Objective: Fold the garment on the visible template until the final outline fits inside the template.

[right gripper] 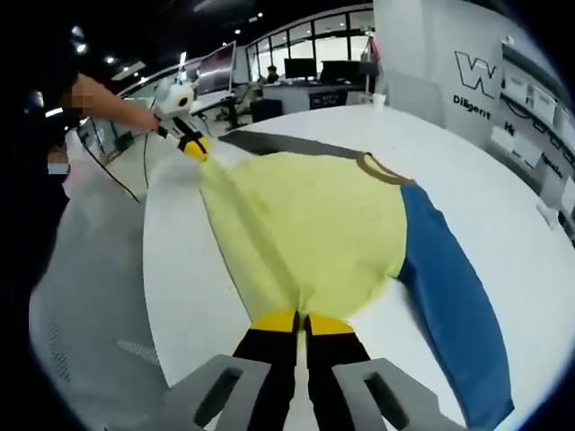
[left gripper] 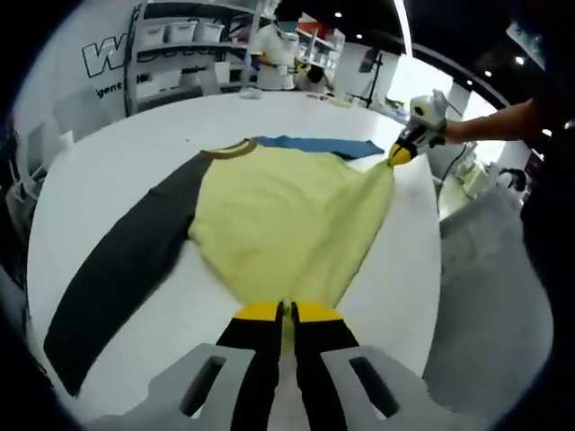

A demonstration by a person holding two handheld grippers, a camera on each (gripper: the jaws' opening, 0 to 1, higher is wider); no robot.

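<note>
A yellow shirt (left gripper: 287, 215) lies spread on a white round table (left gripper: 126, 153), its brown collar (left gripper: 229, 151) at the far side. One sleeve is black (left gripper: 126, 269), the other blue (left gripper: 314, 145). My left gripper (left gripper: 285, 312) is shut on one corner of the yellow hem. In the left gripper view the right gripper (left gripper: 400, 154) pinches the other hem corner, held by a person's hand. In the right gripper view, my right gripper (right gripper: 301, 317) is shut on the yellow hem (right gripper: 305, 233), with the blue sleeve (right gripper: 449, 296) on its right, the black sleeve (right gripper: 278, 142) far off, and the left gripper (right gripper: 195, 146) at upper left.
Shelves with white bins (left gripper: 180, 45) and a person (left gripper: 278, 54) stand behind the table. Desks with monitors (right gripper: 296, 76) are across the room. The table's edge (right gripper: 157, 296) runs close to the hem side, with grey floor (right gripper: 81, 296) beyond it.
</note>
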